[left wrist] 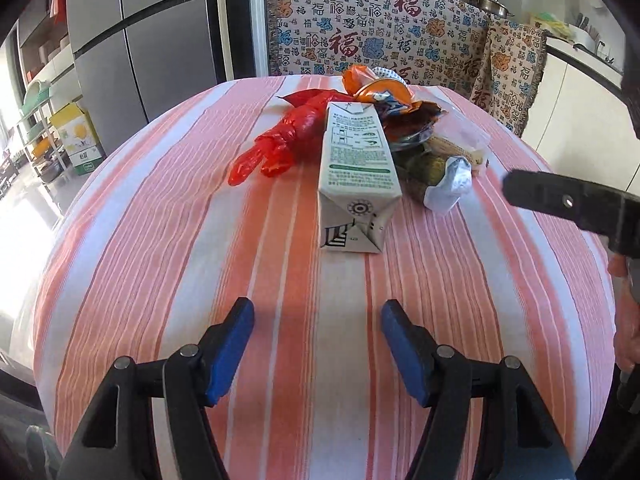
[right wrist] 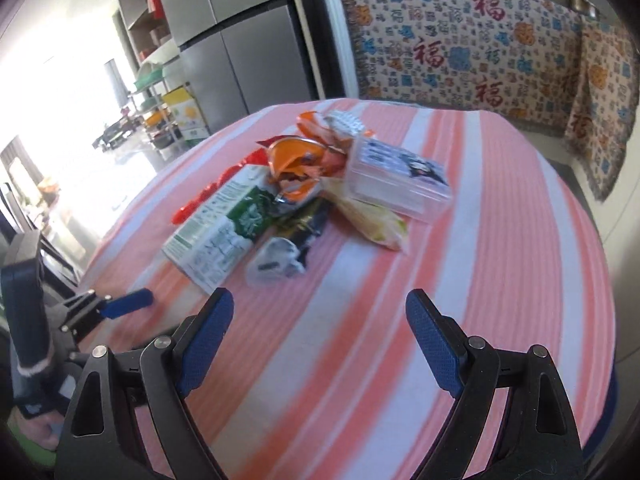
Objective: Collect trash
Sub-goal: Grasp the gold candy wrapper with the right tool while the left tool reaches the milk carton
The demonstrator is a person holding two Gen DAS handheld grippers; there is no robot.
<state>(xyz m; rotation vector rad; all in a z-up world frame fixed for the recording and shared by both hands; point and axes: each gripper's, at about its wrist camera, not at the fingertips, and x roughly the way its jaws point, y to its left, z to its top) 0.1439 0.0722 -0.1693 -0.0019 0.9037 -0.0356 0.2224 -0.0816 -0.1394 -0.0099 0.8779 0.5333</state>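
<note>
A heap of trash lies mid-table on the pink striped cloth point(left wrist: 200, 264). It holds a white and green milk carton point(left wrist: 354, 168) point(right wrist: 220, 232) on its side and a red plastic bag point(left wrist: 280, 144). With them are an orange wrapper point(right wrist: 296, 160), a clear plastic box point(right wrist: 396, 178), a yellowish bag point(right wrist: 372, 220) and a crumpled white wrapper point(left wrist: 448, 186) point(right wrist: 276, 266). My left gripper point(left wrist: 318, 316) hangs open over the cloth, short of the carton's near end. My right gripper point(right wrist: 320, 304) stands wide open and empty, short of the white wrapper.
A patterned blanket point(left wrist: 380, 28) covers the counter behind the table, with pans on top. A grey fridge point(left wrist: 152, 40) and a shelf rack point(left wrist: 40, 132) stand at the left. The right gripper's black body point(left wrist: 568, 204) shows at the right of the left wrist view.
</note>
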